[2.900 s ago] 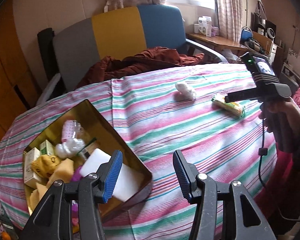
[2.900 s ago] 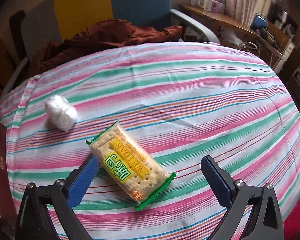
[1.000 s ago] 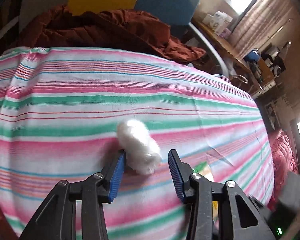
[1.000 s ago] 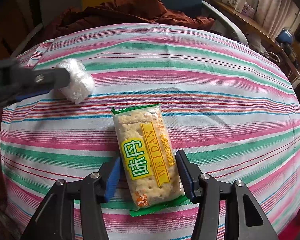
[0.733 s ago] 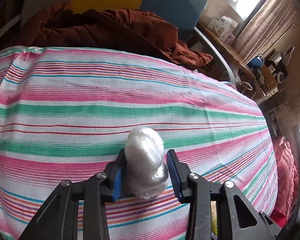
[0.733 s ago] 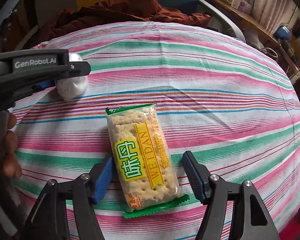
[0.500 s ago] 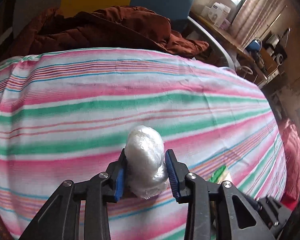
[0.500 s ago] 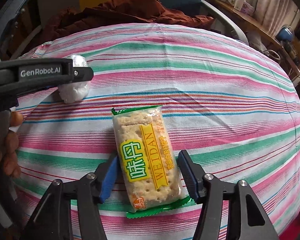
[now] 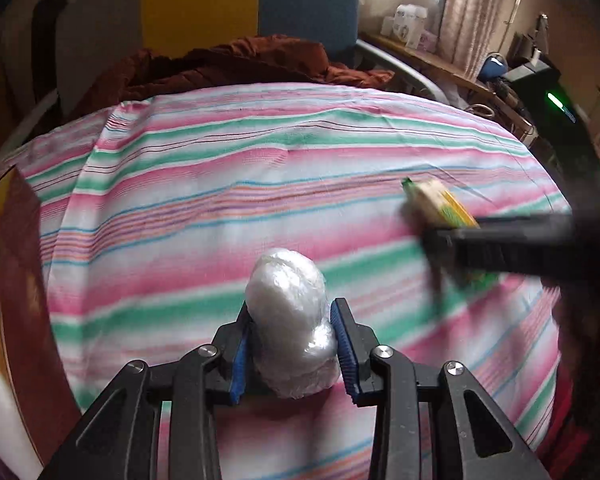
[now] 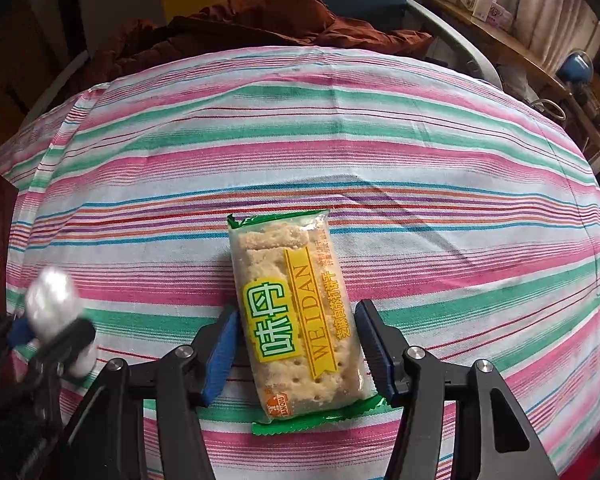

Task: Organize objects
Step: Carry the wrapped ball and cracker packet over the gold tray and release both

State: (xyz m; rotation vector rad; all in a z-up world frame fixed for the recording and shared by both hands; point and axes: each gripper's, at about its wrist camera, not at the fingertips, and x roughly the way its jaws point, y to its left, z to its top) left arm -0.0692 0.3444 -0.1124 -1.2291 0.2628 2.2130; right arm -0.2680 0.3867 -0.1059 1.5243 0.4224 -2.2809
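cracker packet lengthwise between jaws

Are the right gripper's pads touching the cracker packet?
Cannot tell. The right wrist view shows the right gripper straddling the cracker packet, with any gap at either pad unclear.

white plastic-wrapped bundle held aloft; cracker packet flat on striped cloth.
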